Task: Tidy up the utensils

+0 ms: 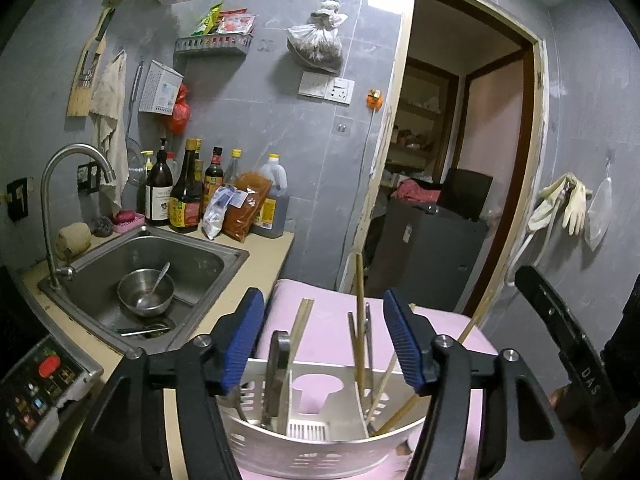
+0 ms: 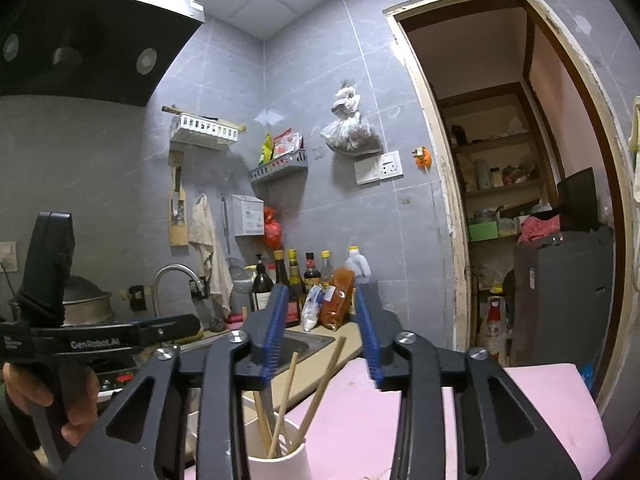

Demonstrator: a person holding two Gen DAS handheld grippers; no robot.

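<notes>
Upright in the white perforated plastic utensil holder [image 1: 320,432], the long wooden chopsticks [image 1: 362,320] lean against its rim beside a dark metal utensil handle [image 1: 278,368], so the sorting looks largely settled. That holder stands on a pink foam pad [image 1: 332,320], which probably keeps it from sliding on the beige bench [image 1: 256,264]. Seen from the right wrist, the same chopsticks splay out of the holder's round white cup section [image 2: 280,460], resting where gravity tips them.

Neither tool grips anything. The left gripper [image 1: 324,344] stands fairly wide, its blue ribbed pads [image 1: 244,340] on either side of the holder and above it, not pressing on a chopstick. The right gripper [image 2: 320,336] is parted more narrowly, hovering above the chopstick tips with nothing between its pads; a hand [image 2: 52,400] holds the other tool at the left of that view.

Beyond lie the steel sink [image 1: 100,264] with a steel bowl and spoon [image 1: 146,292], perhaps utensils yet to sort, and sauce bottles [image 1: 186,196] against the grey tiled wall.
</notes>
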